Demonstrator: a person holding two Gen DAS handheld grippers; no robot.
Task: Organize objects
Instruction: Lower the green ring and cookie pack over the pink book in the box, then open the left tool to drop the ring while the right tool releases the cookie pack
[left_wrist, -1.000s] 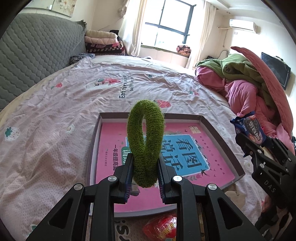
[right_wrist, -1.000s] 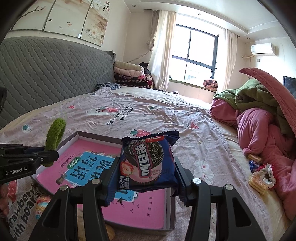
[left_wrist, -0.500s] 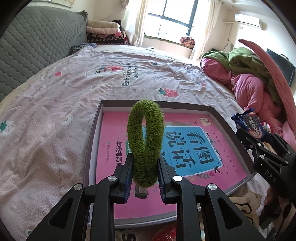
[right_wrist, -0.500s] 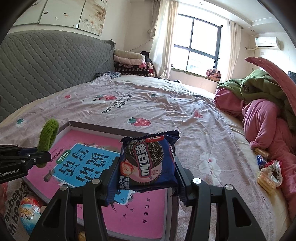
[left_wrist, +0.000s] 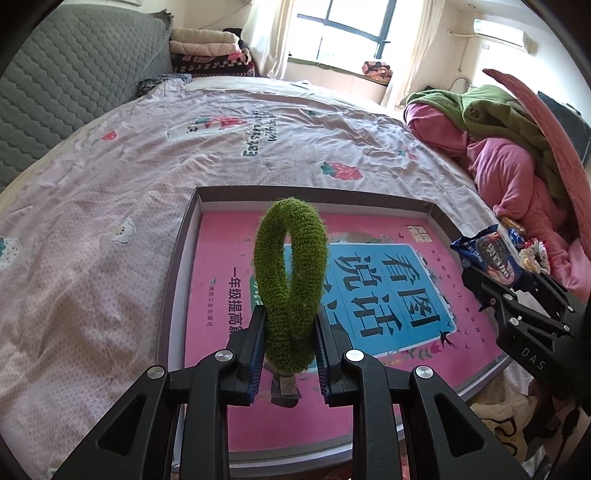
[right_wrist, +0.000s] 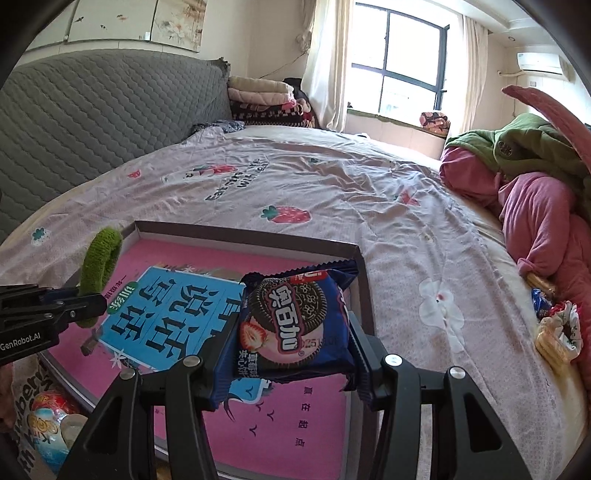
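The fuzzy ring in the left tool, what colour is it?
Green; the fuzzy ring shows best in the left wrist view.

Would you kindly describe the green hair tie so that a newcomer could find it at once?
On the bed lies a shallow tray with a pink book in it. Above its near-left part, the left gripper pinches the green hair tie upright. It is the only fuzzy green loop; the right gripper holds a blue cookie packet.

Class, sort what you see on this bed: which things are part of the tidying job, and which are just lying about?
Part of the job: green hair tie in the left gripper; cookie packet in the right gripper; shallow box.

Lying about: pink and green bedding heap; folded blankets.
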